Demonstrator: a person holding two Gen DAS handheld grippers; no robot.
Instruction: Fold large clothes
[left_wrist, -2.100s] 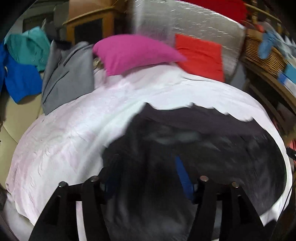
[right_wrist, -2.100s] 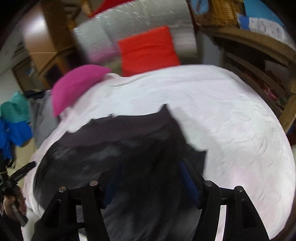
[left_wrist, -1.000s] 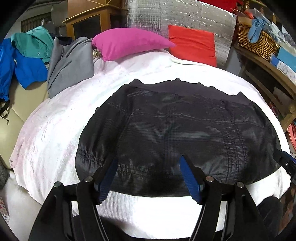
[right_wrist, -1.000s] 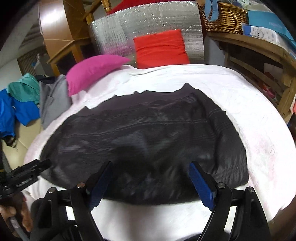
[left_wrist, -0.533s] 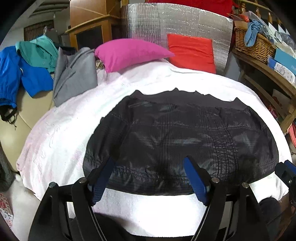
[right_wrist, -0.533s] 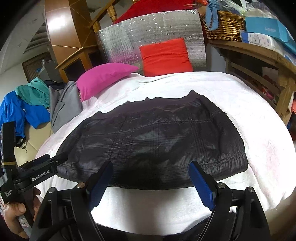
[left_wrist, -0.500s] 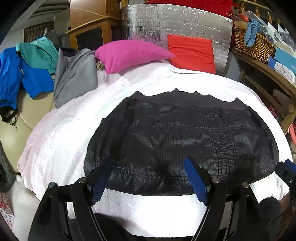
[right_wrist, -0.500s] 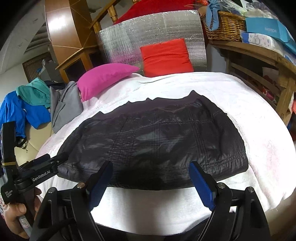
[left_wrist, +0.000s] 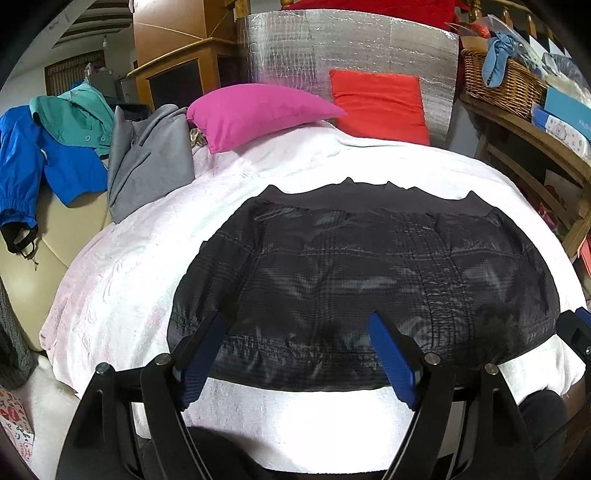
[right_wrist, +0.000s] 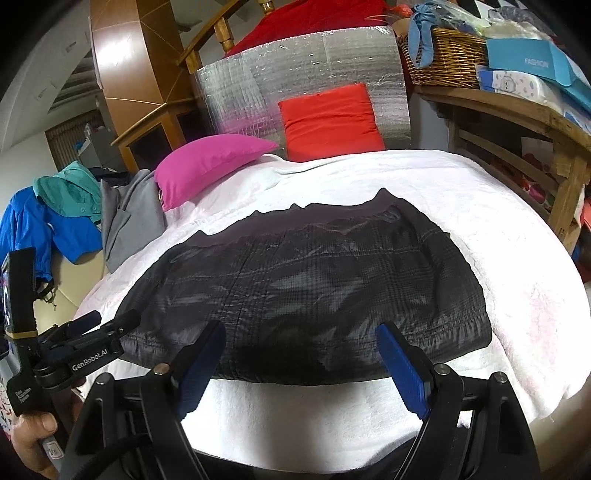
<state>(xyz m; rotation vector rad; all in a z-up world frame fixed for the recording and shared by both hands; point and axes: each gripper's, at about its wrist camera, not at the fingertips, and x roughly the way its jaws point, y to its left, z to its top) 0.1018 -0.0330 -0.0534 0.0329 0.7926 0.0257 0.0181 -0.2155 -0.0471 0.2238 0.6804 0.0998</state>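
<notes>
Left gripper jaws wide and empty, right gripper likewise — both angled downward

Readable lettering
"GenRobot.AI" on the left gripper; "FASHION" on a teal box on the wooden shelf.

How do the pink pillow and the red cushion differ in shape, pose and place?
The pink pillow is plump and tapers to a point, while the red cushion is flatter and rectangular. The pink pillow lies down on the white cover; the red cushion stands upright against the silver panel. In both views the pink pillow is left of the red cushion. Both are plain, single-coloured and at the far end.
</notes>
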